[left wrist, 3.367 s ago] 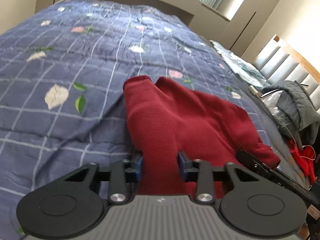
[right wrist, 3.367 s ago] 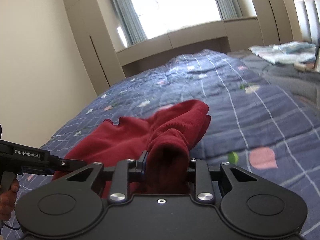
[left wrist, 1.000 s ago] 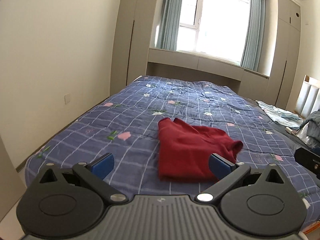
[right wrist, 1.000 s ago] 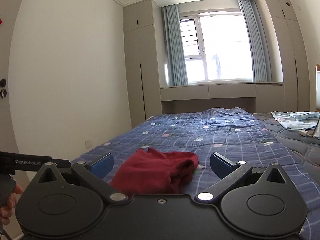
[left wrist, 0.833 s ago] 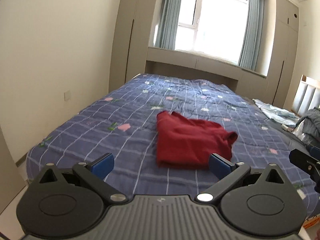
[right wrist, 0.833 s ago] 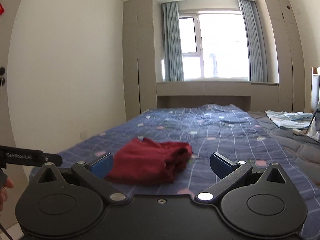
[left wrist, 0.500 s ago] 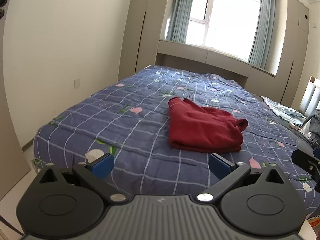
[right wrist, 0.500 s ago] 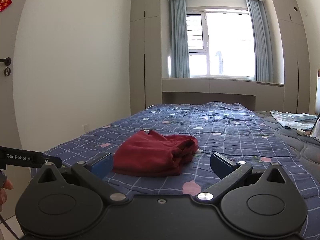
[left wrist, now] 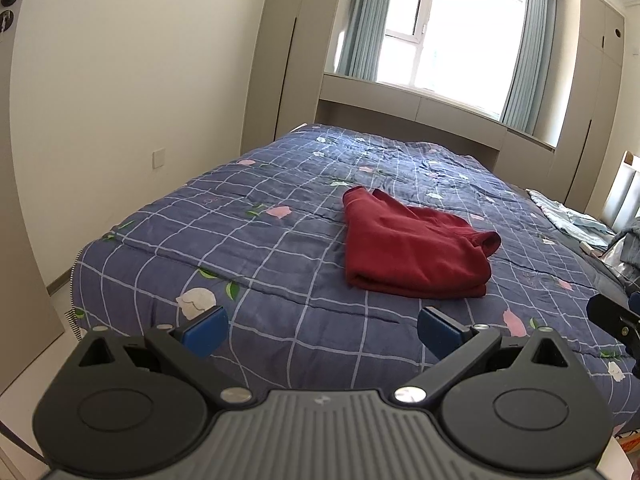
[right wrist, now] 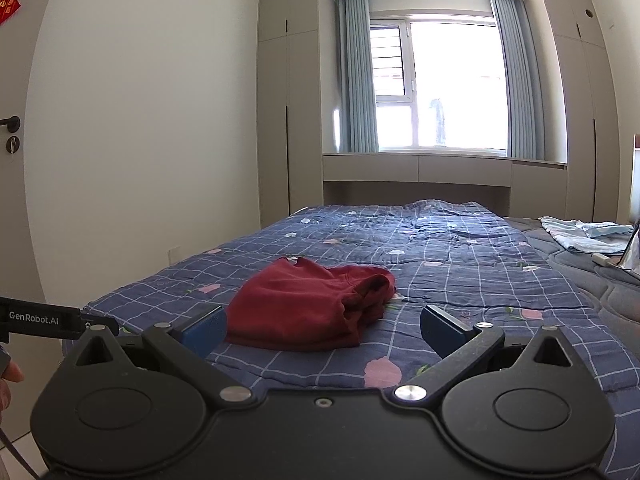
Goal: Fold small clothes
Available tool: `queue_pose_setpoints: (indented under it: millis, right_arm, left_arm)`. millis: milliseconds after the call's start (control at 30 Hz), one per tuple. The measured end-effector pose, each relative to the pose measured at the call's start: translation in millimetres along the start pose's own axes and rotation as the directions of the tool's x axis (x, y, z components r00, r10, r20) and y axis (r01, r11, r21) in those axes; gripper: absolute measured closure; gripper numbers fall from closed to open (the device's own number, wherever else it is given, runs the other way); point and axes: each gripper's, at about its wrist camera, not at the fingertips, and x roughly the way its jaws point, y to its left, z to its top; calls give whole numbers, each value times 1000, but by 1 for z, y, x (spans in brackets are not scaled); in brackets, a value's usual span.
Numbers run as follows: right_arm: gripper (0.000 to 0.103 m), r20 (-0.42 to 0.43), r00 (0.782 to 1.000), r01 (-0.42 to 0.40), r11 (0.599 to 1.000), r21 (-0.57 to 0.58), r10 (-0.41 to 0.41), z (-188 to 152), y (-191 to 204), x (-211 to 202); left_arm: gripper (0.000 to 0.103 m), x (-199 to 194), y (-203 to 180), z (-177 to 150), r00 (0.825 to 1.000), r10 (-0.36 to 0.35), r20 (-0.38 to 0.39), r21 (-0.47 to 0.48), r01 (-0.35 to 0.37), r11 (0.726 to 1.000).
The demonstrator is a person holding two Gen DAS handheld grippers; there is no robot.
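A dark red garment (left wrist: 408, 246) lies folded into a rough rectangle on the blue checked bed cover (left wrist: 256, 236), near the foot of the bed. It shows in the right wrist view too, as the red garment (right wrist: 308, 312), with one bunched end to the right. My left gripper (left wrist: 322, 330) is open, held back from the bed's foot edge with nothing between its blue pads. My right gripper (right wrist: 324, 330) is open as well, empty, and apart from the cloth.
Light blue clothes (right wrist: 580, 234) lie on the bed's far right side. A grey jacket (left wrist: 630, 240) sits at the right edge. The left gripper's handle (right wrist: 44, 322) and a hand (right wrist: 8, 380) show at left. Wardrobes and a window stand beyond the bed.
Both grippers let go of the red garment, opened wide and pulled back from the bed. The garment now lies folded on the cover. Lately the views only shifted slightly.
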Motion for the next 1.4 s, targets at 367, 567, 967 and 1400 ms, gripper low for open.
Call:
queue_pose_setpoints:
  millis: [367, 567, 967, 1400]
  right_arm:
    - [1, -3, 1000, 0, 1000, 0, 0, 0, 1, 1]
    - [1, -2, 1000, 0, 1000, 1, 0, 0, 1, 0]
    - [1, -4, 1000, 0, 1000, 0, 0, 0, 1, 0]
    - [1, -3, 1000, 0, 1000, 0, 0, 0, 2, 0]
  left_arm:
    - [0, 2, -1, -1, 1000, 1, -8, 3, -1, 1000]
    - [0, 2, 0, -1, 1000, 1, -7, 3, -1, 1000]
    - [0, 2, 0, -1, 1000, 1, -7, 2, -1, 1000]
    - [0, 2, -1, -2, 1000, 2, -9, 2, -2, 1000]
